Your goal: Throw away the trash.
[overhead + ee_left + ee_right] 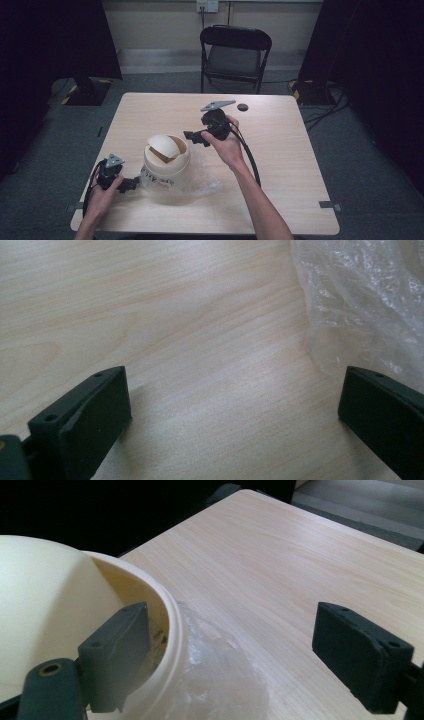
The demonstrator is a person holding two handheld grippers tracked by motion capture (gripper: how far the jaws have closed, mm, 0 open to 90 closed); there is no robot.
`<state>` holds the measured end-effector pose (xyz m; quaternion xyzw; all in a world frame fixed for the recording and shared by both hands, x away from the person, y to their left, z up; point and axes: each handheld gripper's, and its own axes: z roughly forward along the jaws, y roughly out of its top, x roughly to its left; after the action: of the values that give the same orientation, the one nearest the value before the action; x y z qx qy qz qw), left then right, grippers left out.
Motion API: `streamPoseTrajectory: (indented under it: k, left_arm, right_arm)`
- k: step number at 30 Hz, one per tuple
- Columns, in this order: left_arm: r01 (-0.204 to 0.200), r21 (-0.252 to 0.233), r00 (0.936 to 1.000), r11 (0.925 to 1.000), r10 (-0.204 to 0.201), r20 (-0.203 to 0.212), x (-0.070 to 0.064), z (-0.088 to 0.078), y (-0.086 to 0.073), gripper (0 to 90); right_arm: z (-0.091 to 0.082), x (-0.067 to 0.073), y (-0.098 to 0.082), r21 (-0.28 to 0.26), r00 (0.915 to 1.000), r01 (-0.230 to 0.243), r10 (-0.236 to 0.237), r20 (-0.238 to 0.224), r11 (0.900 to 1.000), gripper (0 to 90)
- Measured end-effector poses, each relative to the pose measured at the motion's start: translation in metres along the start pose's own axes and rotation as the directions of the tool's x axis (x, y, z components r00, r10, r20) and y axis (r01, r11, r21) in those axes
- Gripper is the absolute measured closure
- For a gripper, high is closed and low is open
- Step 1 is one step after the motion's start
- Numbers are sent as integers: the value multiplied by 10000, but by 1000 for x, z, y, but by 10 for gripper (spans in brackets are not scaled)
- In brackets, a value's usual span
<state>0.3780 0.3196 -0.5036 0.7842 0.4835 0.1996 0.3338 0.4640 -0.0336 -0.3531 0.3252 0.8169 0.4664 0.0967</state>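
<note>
Both jaws released: right gripper (196, 136) by bin (166, 167) rim, left gripper (131, 184) near plastic bag (202, 175).

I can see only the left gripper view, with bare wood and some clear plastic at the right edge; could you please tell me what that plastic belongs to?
Observer: It is a clear plastic bag spread around a cream bin with a swing lid.
Operator: Where is the right hand-held gripper?
Observer: The right hand-held gripper is just beyond the bin's rim, jaws open and holding nothing.
Operator: And my left one?
Observer: The left hand-held gripper is low beside the bin's base, open.
</note>
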Motion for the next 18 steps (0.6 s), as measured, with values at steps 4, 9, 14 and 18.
streamPoseTrajectory:
  k: [4, 9, 14, 18]
  left_arm:
    - [-4, 1, 10000, 10000, 4, -9, 0, 0, 0, 0]
    - [3, -1, 10000, 10000, -3, 2, 0, 0, 0, 0]
    - [30, -24, 10000, 10000, -30, -22, -1, 0, 0, 1]
    - [-44, -16, 10000, 10000, 44, -67, -1, -1, 0, 4]
  right_arm:
    - [-6, -3, -4, -153, 9997, -146, 149, 191, 9998, 150]
    - [-12, -11, -14, -11, 9980, -341, 342, 536, 9994, 150]
    - [-17, -20, -23, 60, 9951, -555, 548, 817, 9984, 151]
    - [-22, -26, -32, 32, 9919, -730, 722, 1049, 9973, 153]
